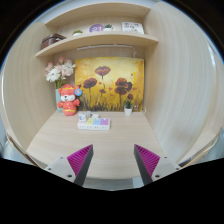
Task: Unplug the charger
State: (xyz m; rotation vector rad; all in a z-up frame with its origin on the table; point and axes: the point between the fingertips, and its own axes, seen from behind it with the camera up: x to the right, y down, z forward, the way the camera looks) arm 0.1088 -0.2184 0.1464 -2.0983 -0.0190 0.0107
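My gripper (113, 162) is open and empty, its two fingers with magenta pads (80, 159) spread wide above a light wooden desk (108, 145). No charger, plug or socket shows clearly in this view. Beyond the fingers, at the back of the desk, a small white box-like item (94, 121) lies in front of a flower painting.
A yellow painting with dark red flowers (109, 84) leans on the back wall. An orange toy figure (68, 100) and a vase of pale flowers (59, 72) stand at the back left. A small potted plant (127, 104) stands right. A shelf (98, 38) above holds several items.
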